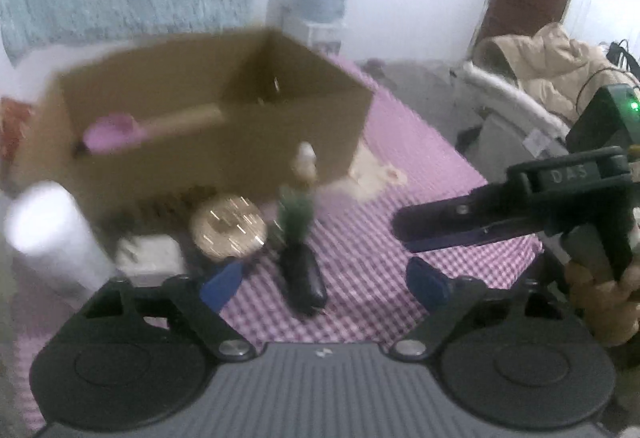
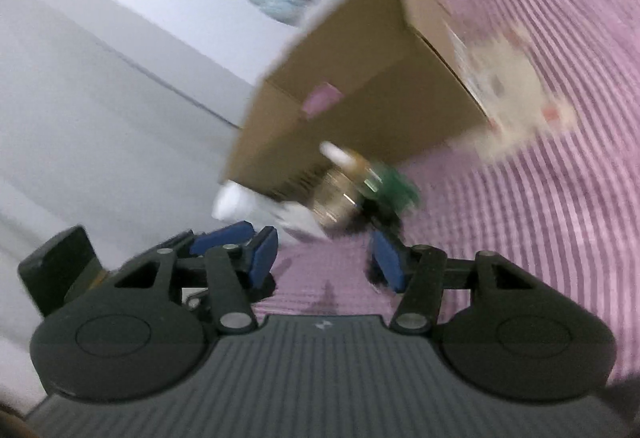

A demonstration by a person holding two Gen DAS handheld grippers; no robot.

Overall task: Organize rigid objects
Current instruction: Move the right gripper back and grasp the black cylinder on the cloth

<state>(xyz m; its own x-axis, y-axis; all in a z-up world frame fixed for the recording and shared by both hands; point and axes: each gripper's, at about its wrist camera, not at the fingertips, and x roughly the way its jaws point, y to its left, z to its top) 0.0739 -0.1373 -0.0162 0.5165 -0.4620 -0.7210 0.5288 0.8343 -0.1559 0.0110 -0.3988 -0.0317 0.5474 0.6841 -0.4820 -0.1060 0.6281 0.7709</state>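
Eggplant (image 1: 303, 280) lengthwise toward box (image 1: 224, 142), left claw (image 1: 326, 284) and right claw (image 2: 324, 258) apart, empty.

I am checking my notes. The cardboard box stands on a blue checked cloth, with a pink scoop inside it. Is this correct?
Not quite: the cloth is pink checked, not blue, as the left wrist view shows. The cardboard box does stand on it, with the pink scoop inside.

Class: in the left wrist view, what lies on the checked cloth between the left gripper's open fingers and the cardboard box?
A dark oblong object lies nearest the left gripper, then a green figure and round gold tin before the cardboard box.
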